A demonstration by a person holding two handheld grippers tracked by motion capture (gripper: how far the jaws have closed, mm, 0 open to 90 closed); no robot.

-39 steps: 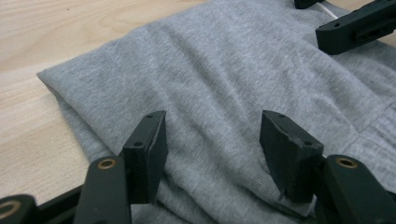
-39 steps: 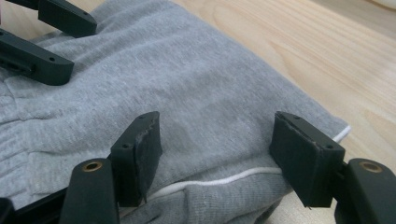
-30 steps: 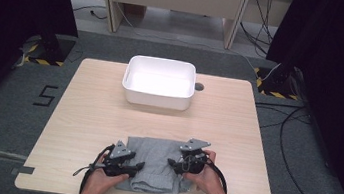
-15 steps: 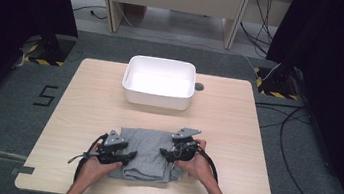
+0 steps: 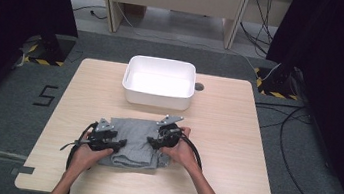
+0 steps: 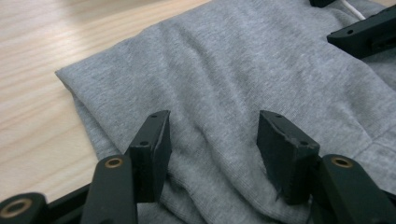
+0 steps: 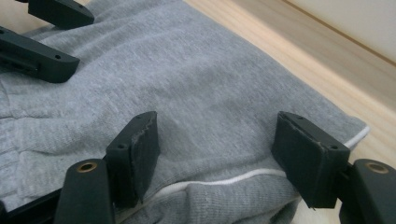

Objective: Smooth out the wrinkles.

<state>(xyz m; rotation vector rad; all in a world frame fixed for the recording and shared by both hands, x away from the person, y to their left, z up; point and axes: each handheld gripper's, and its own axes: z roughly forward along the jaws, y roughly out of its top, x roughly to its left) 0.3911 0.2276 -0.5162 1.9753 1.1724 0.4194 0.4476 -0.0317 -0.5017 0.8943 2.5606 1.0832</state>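
Garment: folded grey sweatshirt (image 5: 136, 143) lies near the table's front edge, short of the white tub (image 5: 160, 82).
Left gripper (image 5: 121, 144): jaws apart, astride the cloth.
Right gripper (image 5: 151, 141): the same, nothing pinched.
Left to do: probably the move into the tub.

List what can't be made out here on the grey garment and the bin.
- Grey garment: high view, both side edges lie under the left gripper and right gripper; its type is unclear while folded.
- White cord: right gripper view, its ends run behind the jaws.
- White bin: high view, glare washes out the floor.
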